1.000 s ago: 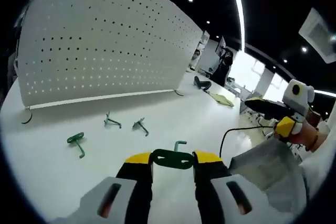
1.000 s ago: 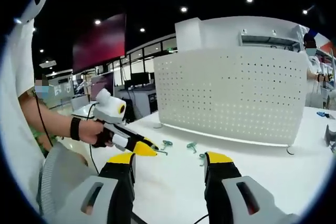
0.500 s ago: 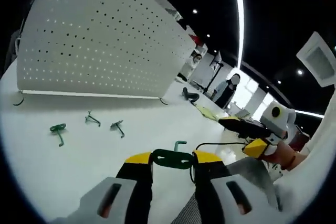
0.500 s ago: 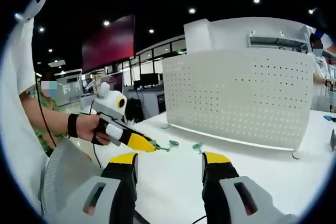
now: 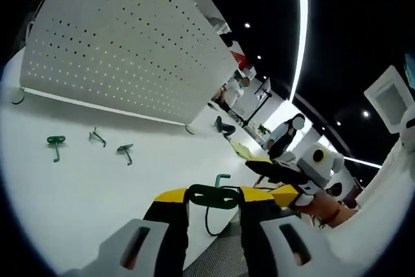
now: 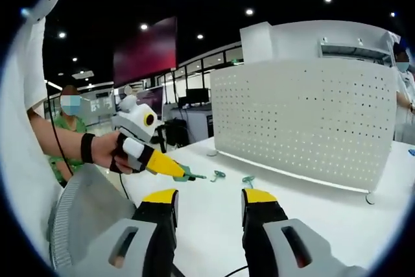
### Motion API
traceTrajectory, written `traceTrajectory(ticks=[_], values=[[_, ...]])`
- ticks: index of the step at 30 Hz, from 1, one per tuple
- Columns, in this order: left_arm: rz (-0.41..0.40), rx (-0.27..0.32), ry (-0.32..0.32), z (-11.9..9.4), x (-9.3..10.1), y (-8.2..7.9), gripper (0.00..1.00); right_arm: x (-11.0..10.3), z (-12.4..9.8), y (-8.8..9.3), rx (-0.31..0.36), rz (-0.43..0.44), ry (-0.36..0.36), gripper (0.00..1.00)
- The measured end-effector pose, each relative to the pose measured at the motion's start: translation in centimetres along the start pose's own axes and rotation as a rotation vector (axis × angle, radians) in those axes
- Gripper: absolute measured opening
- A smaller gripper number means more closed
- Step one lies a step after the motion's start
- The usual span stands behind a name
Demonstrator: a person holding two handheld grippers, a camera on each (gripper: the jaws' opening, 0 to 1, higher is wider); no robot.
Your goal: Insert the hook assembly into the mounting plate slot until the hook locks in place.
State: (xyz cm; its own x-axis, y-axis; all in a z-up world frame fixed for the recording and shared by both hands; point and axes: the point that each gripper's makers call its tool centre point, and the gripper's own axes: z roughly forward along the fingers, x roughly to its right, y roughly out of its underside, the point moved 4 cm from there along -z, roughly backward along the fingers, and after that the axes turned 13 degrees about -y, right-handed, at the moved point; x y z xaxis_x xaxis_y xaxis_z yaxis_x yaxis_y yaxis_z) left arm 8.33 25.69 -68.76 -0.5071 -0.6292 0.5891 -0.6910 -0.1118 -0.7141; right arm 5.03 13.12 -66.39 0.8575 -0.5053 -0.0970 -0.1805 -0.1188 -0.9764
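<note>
Your left gripper (image 5: 214, 197) clamps the green hook (image 5: 214, 195) crosswise, well short of the pegboard (image 5: 123, 50); your right gripper (image 6: 209, 199) gapes empty.

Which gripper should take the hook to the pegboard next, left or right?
Left. The left gripper is already shut on a green hook and faces the white pegboard. The right gripper is open with nothing between its jaws.

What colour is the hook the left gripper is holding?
Dark green; the hook shows best in the left gripper view, clamped in the left gripper.
</note>
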Motion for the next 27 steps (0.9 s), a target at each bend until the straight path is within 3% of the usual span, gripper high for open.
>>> traceTrajectory(ticks=[10,27], values=[[-0.021,-0.017,0.006,0.4,1.6,1.1,0.30,0.0,-0.2,0.4,-0.026,-0.052,-0.092,0.30],[-0.060,-0.089,0.129,0.3,4.7,2.5,0.30,-1.9,0.0,0.6,-0.072,-0.150,-0.202,0.17]])
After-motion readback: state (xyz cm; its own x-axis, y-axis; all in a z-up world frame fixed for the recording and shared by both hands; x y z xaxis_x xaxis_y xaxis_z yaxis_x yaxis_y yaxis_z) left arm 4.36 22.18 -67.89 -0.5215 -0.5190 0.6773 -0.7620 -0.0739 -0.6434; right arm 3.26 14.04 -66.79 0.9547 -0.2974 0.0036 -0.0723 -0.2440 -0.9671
